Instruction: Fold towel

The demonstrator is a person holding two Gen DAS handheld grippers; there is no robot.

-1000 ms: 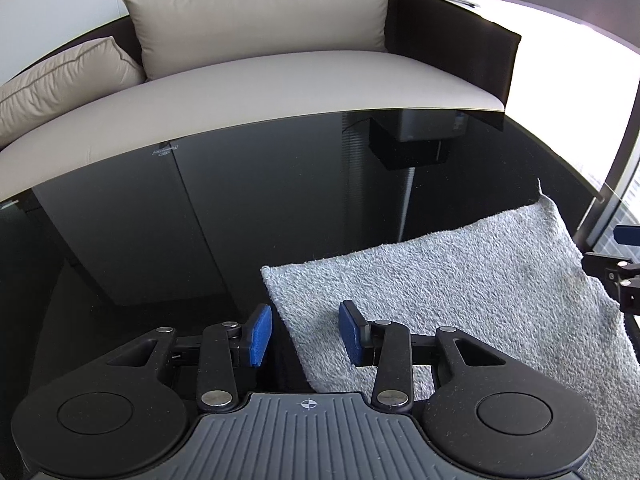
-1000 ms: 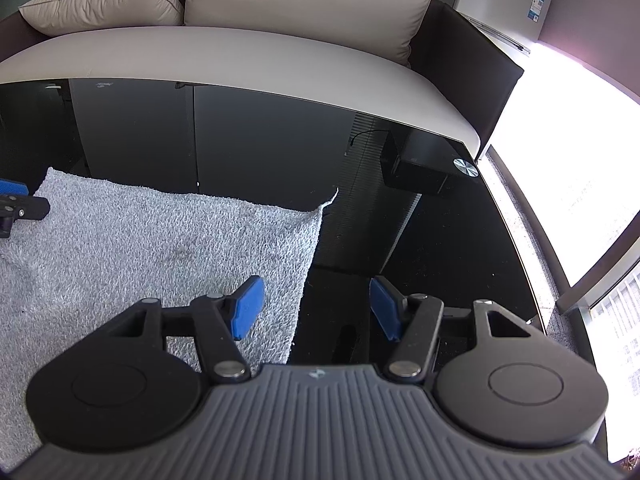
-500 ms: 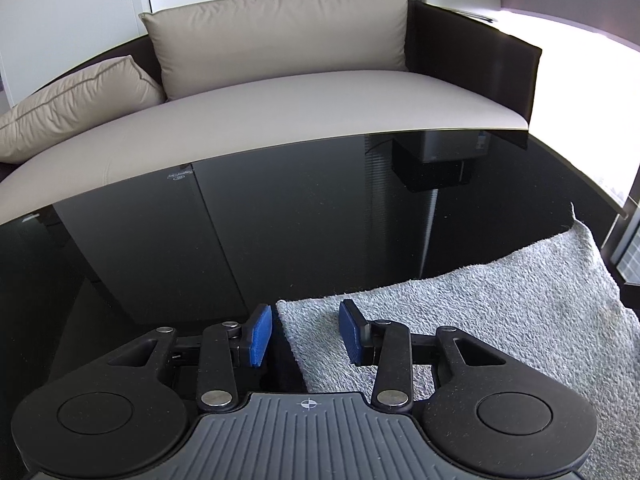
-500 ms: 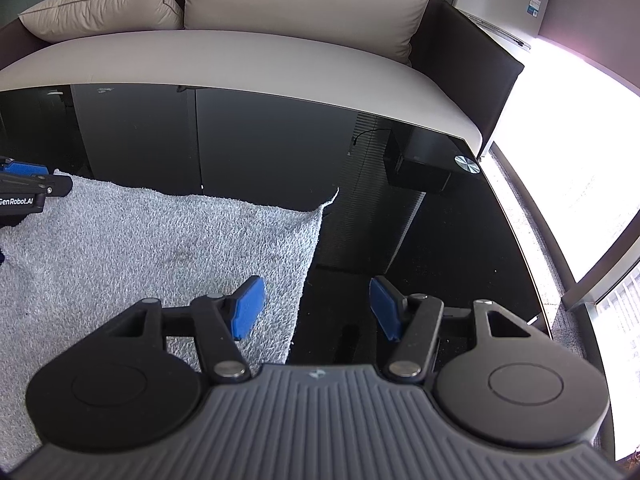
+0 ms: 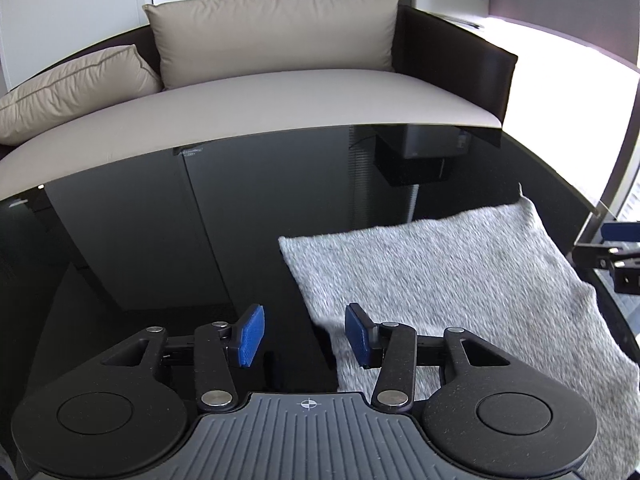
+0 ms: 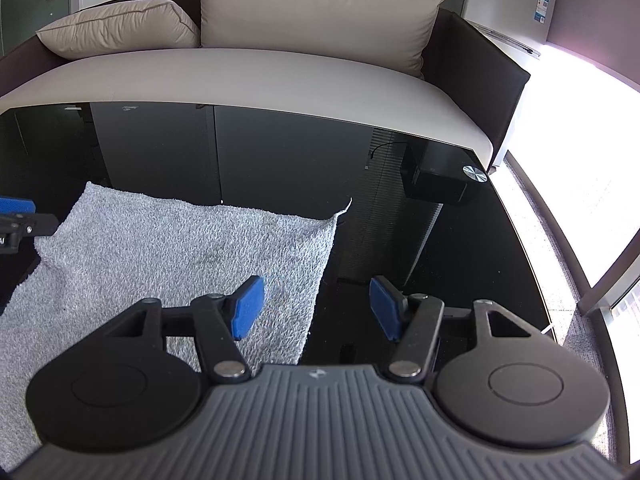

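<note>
A grey towel (image 5: 452, 276) lies flat on the black glass table (image 5: 168, 240). My left gripper (image 5: 304, 336) is open and empty, straddling the towel's left edge near its front left part. In the right wrist view the towel (image 6: 172, 256) lies at left, and my right gripper (image 6: 316, 308) is open and empty, straddling the towel's right edge. Each gripper shows at the far edge of the other's view: the right one (image 5: 616, 256) and the left one (image 6: 16, 220).
A beige sofa (image 5: 260, 108) with two cushions stands right behind the table's far edge. A black box (image 6: 436, 180) shows through the glass at the far right corner. A bright window (image 6: 580, 160) is at the right.
The left gripper pulled back and shifted left, so more towel shows and its left edge now lies between the fingers. The right gripper stayed over the right edge. Both stayed open.
</note>
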